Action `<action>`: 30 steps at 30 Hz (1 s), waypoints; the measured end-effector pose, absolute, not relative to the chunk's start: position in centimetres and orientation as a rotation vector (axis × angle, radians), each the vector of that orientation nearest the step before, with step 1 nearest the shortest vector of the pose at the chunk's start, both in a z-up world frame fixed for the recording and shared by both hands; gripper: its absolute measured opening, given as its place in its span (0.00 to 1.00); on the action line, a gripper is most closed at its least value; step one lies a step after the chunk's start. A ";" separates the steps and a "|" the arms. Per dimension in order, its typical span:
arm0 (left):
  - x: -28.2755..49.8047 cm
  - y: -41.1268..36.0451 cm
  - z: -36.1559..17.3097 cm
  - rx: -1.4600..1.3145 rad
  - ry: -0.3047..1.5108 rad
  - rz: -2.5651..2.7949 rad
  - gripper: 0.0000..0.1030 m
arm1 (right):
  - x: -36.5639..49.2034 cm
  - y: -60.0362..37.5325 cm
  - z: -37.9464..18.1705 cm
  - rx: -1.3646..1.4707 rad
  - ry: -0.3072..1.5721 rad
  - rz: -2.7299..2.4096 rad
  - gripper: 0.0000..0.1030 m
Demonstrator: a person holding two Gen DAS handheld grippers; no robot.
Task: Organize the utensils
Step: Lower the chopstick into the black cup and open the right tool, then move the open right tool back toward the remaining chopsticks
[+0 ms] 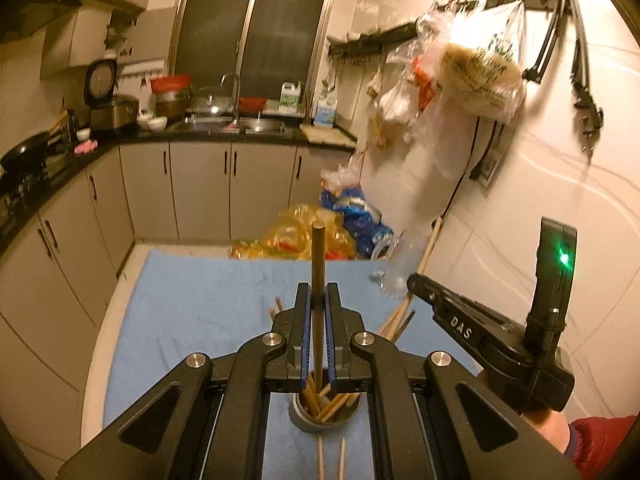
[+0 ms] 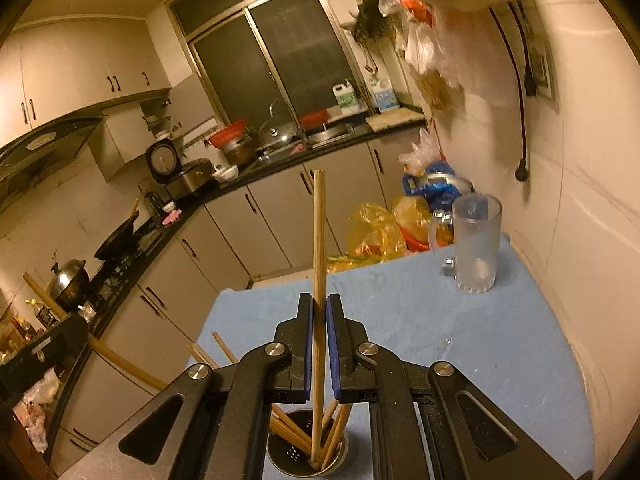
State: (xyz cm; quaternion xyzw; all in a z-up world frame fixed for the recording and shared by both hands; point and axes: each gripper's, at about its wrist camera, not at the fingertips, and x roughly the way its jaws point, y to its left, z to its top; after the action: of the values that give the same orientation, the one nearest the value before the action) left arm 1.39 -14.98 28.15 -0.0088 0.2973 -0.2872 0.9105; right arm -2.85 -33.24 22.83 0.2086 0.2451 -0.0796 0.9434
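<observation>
Chopstick point(image 1: 319, 276) clamped upright in left gripper point(image 1: 318, 316) above metal holder point(image 1: 325, 420). Right gripper point(image 2: 319, 320) grasps lighter chopstick point(image 2: 319, 272); glass mug point(image 2: 476, 240) stands at 1 o'clock on blue worktop point(image 2: 440, 344).

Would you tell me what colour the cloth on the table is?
Light blue; the cloth shows best in the right wrist view.

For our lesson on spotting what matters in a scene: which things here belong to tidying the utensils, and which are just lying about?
Belong to the job:
- left gripper, shut on a dark chopstick
- right gripper, shut on a light chopstick
- metal holder with chopsticks
- loose chopsticks on the blue cloth

Just lying about:
- glass mug
- yellow bags
- rice cooker
</observation>
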 end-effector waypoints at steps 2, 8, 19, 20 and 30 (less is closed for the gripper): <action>1.6 -15.2 27.0 -0.018 0.637 -0.591 0.06 | -2.5 -33.1 22.1 0.420 0.518 -0.165 0.07; 2.5 -15.7 23.5 -0.016 0.715 -0.571 0.06 | -2.1 -32.5 20.2 0.412 0.577 -0.139 0.07; 2.9 -15.4 23.0 -0.035 0.734 -0.558 0.06 | -2.9 -32.6 20.4 0.414 0.602 -0.125 0.12; 2.8 -15.3 23.2 -0.037 0.730 -0.558 0.07 | -3.1 -32.6 20.7 0.414 0.597 -0.126 0.13; 1.1 -13.2 24.7 -0.034 0.671 -0.526 0.25 | -6.7 -33.5 21.1 0.446 0.600 -0.160 0.24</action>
State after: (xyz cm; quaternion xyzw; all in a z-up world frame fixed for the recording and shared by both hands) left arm 1.13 -13.17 24.75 -0.0163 0.3254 -0.2550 0.9104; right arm -6.74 -33.53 21.10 0.2176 0.2927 -0.0779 0.9279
